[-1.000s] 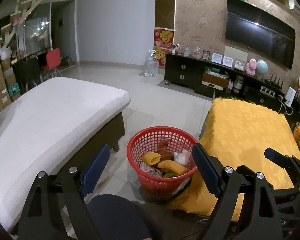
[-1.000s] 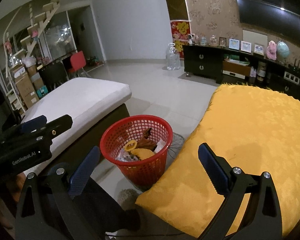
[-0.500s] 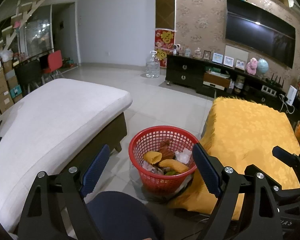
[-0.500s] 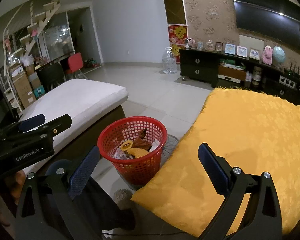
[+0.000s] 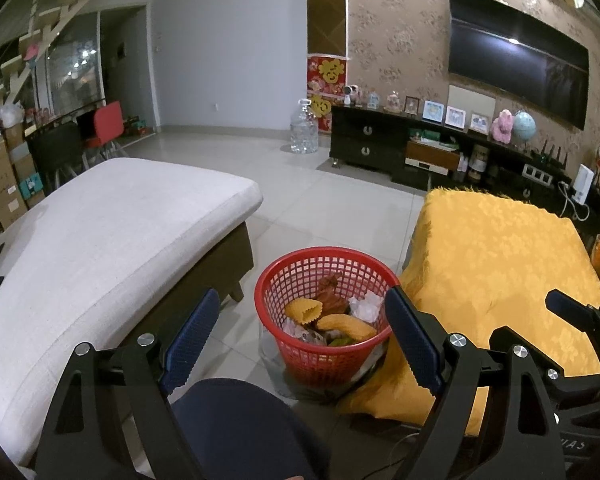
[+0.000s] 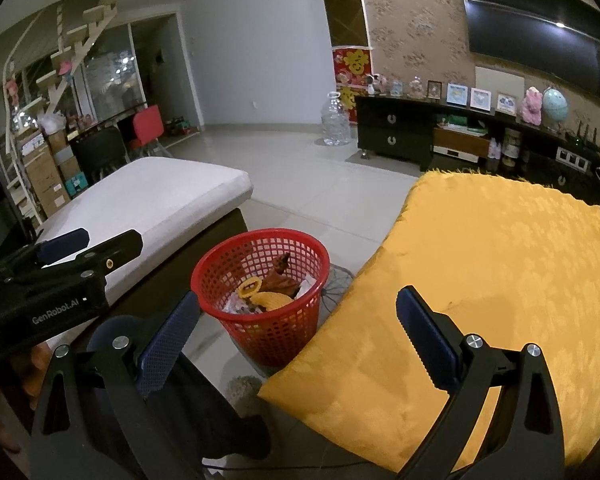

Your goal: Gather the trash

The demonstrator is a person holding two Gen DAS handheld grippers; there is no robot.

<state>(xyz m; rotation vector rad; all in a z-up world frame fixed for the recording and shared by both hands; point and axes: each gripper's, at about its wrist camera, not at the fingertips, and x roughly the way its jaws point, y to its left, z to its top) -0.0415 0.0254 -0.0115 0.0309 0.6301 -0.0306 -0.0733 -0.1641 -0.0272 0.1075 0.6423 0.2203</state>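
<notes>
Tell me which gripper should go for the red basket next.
Left, probably. The left gripper is open with the red basket centred between its fingers; from the right gripper, also open, the basket sits left of centre.

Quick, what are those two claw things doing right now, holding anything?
Left gripper: open, holding nothing.
Right gripper: open, holding nothing.

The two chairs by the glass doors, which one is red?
The red chair is the farther one, nearer the doorway. The black chair stands in front of it, closer to the white cushioned bench.
</notes>
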